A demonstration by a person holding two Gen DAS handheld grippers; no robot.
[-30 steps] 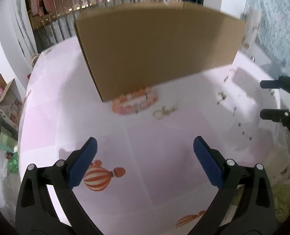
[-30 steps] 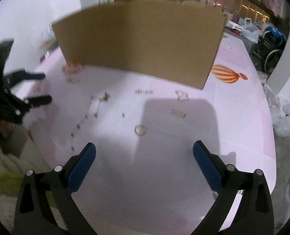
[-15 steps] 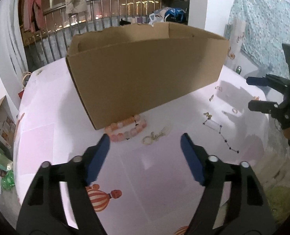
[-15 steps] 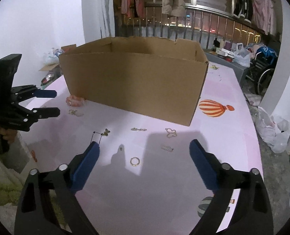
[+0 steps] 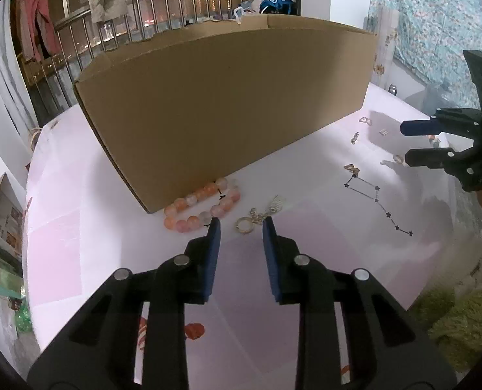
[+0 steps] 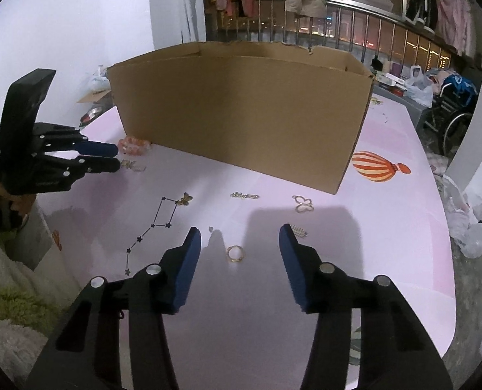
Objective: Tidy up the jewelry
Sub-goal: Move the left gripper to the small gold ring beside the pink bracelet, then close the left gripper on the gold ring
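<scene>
— Both claws have narrowed since the earlier frames, when each stood wide apart. What sits in front of the left claw now?

— Its jaws are closing, with only bare surface in the gap; nothing is pinched. Just past its tips lies a small gold ring charm beside a silvery comb-shaped piece. A bracelet of pink and orange beads lies to the left, touching the foot of the box.

— And the right claw?

— Also closing, jaws wider apart than the left's, clamped on nothing. A gold ring lies on the pink surface between its tips, apart from both pads.

— What else is around?

— A dark star chain with a gold butterfly at its far end, a short linked bar, a butterfly outline and a small ribbed piece by the right pad. A printed balloon marks the surface near the box corner.

— Anything in the way?

— The tall cardboard box stands across the surface behind all the jewelry, hiding what lies beyond. Railings and hanging clothes show above it.

— Other changes?

— The box now shows its open rim; a second ago it filled the views as a blurred wall.
</scene>
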